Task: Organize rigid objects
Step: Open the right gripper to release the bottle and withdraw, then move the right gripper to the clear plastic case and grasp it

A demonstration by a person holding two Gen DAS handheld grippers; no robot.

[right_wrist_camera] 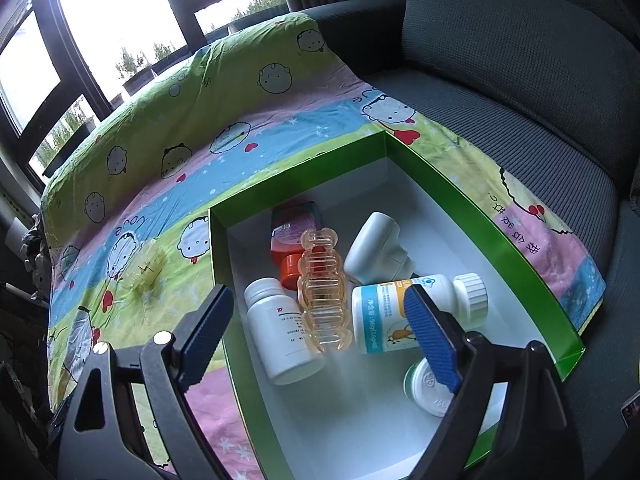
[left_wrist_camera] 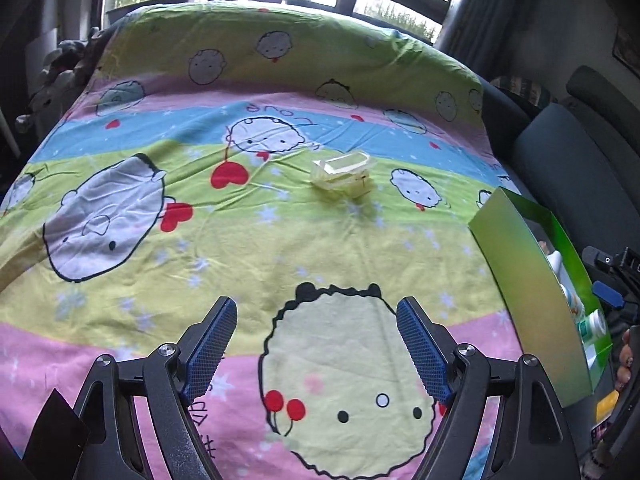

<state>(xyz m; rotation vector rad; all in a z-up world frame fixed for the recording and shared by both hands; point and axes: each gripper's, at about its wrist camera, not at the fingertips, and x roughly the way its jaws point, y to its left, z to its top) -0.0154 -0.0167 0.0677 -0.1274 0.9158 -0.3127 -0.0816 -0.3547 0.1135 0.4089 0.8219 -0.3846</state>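
Observation:
A small clear plastic case (left_wrist_camera: 342, 174) lies alone on the cartoon-print sheet (left_wrist_camera: 240, 248), well ahead of my left gripper (left_wrist_camera: 317, 302), which is open and holds nothing. At the sheet's right edge stands the green box (left_wrist_camera: 516, 272). My right gripper (right_wrist_camera: 319, 294) hovers open above that green box (right_wrist_camera: 460, 200). On the box's white floor lie an orange hair claw (right_wrist_camera: 322, 292), a white bottle (right_wrist_camera: 280, 328), a red bottle with an orange cap (right_wrist_camera: 290, 240), a blue-labelled white bottle (right_wrist_camera: 384, 320), a white capped piece (right_wrist_camera: 376, 248) and another white bottle (right_wrist_camera: 428, 388). The claw lies below the jaws, untouched.
A dark grey seat (right_wrist_camera: 500, 60) borders the sheet on the right. Windows run along the far side. A grey plush toy (left_wrist_camera: 60, 68) sits at the sheet's far left corner. The clear case (right_wrist_camera: 148, 268) shows faintly left of the box.

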